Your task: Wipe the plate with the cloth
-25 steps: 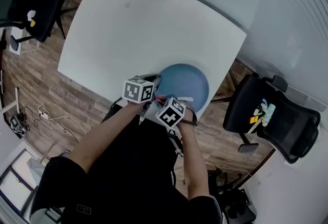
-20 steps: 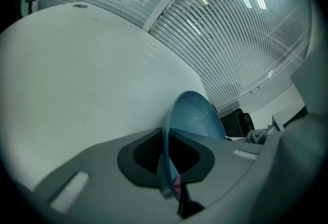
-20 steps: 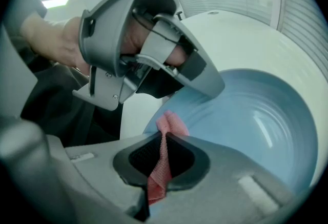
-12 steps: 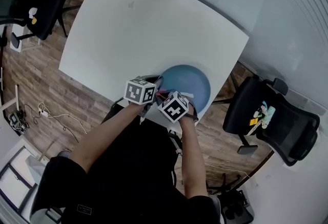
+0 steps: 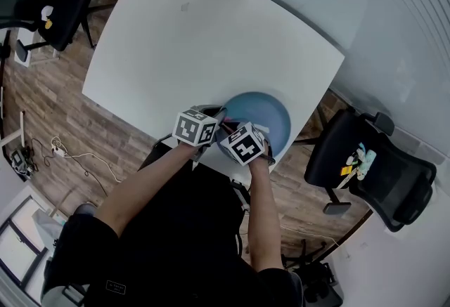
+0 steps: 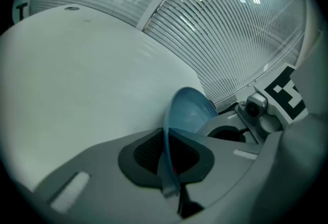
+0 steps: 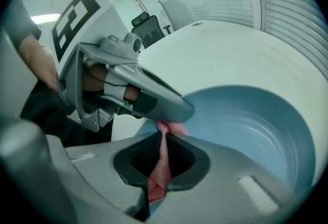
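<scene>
The plate (image 6: 190, 111) is pinched at its rim by the just-closing left claw (image 6: 168, 156); the cloth (image 7: 158, 177) gripped in the right claw (image 7: 163, 152) should be pressed forward.

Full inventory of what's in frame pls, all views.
table: 1, white, centre
plate: 1, blue, at the table's near edge
cloth: 1, pink, at the plate's near rim
chairs: 2, black, one at left, one at right
cables: a few, white, on the floor at left
floor: 1, brown wood, around the table
left gripper: 1, grey, shut on the plate's rim; jaws have just been closing
right gripper: 1, grey, shut on the cloth
forearms: 2, bare, behind the grippers
</scene>
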